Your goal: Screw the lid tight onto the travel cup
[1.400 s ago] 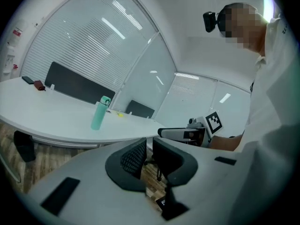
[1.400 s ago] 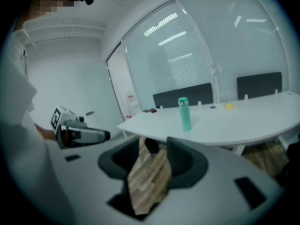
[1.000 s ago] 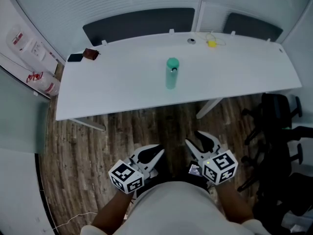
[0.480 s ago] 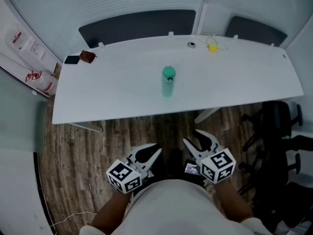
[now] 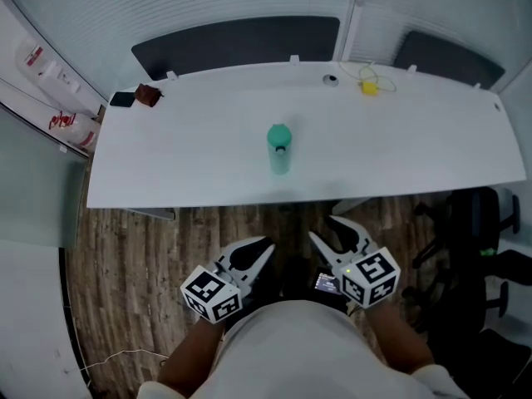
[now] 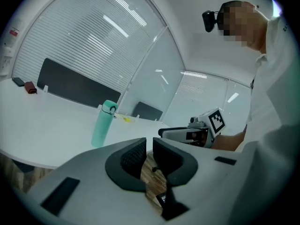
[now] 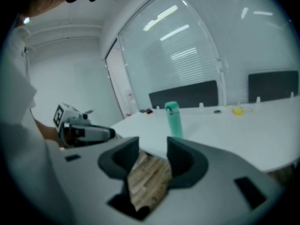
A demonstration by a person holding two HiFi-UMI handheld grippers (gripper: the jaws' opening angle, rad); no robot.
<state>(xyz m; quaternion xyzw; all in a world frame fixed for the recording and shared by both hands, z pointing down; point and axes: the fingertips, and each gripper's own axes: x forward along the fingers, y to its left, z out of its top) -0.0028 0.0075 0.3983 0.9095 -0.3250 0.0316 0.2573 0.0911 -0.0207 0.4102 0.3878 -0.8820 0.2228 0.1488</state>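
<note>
The teal travel cup (image 5: pixel 279 155) stands upright near the middle of the white table (image 5: pixel 183 156), its darker green lid (image 5: pixel 278 134) on top. Both grippers are held low over the wooden floor, short of the table's near edge and well away from the cup. My left gripper (image 5: pixel 258 252) shows only a narrow gap between its pads and nothing in it. My right gripper (image 5: pixel 331 233) stands open and empty. The left gripper view has the cup (image 6: pixel 102 125) left of the jaws (image 6: pixel 150 146). In the right gripper view the cup (image 7: pixel 174 121) stands just above the jaws (image 7: pixel 153 146).
A black phone (image 5: pixel 126 99) and a small brown object (image 5: pixel 150 92) lie at the table's far left corner. A yellow item (image 5: pixel 369 88) and a round grommet (image 5: pixel 332 79) sit at the far edge. Dark panels (image 5: pixel 237 44) back the table; a black chair (image 5: pixel 482 248) stands at right.
The table and cup have come nearer in the head view as the person stepped towards them. Both grippers travelled along, jaws unchanged.
</note>
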